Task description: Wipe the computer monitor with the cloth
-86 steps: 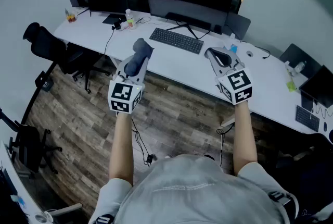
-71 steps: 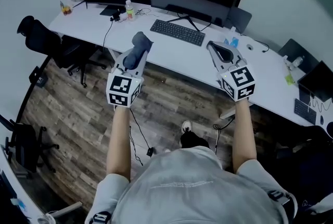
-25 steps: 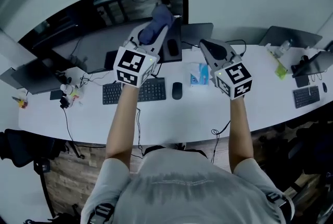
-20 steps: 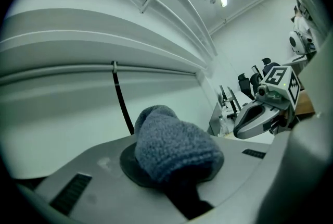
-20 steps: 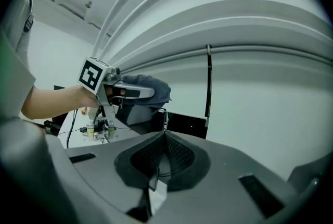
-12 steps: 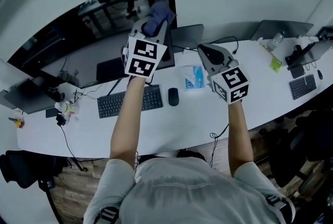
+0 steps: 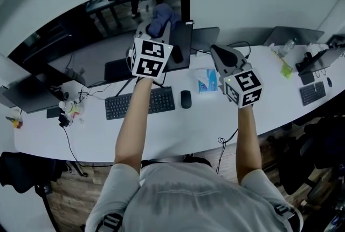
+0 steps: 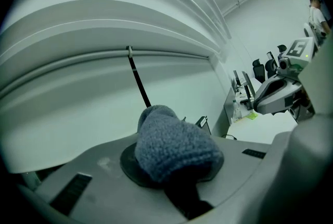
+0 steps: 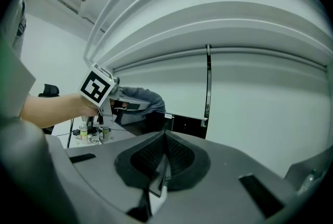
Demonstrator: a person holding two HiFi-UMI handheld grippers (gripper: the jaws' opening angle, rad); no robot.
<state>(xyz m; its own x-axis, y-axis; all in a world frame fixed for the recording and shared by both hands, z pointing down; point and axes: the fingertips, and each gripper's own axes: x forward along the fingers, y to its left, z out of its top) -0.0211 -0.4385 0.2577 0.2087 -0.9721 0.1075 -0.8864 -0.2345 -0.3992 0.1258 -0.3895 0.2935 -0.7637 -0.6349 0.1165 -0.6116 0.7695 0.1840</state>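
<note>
Left claw (image 7: 159, 24) raised cloth (image 7: 164, 11) to monitor (image 7: 181, 47) top.

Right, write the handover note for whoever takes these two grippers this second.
Left gripper: fingers shut on the blue-grey fleecy cloth, raised at the top edge of the black flat computer monitor. Whether the cloth touches the screen cannot be told.
Right gripper: fingers shut with nothing in them, held above the white desk, to the monitor's right.
Done: the cloth is in hand and up at the monitor.
Left: wipe the screen, probably from the top down. No wiped area shows.
</note>
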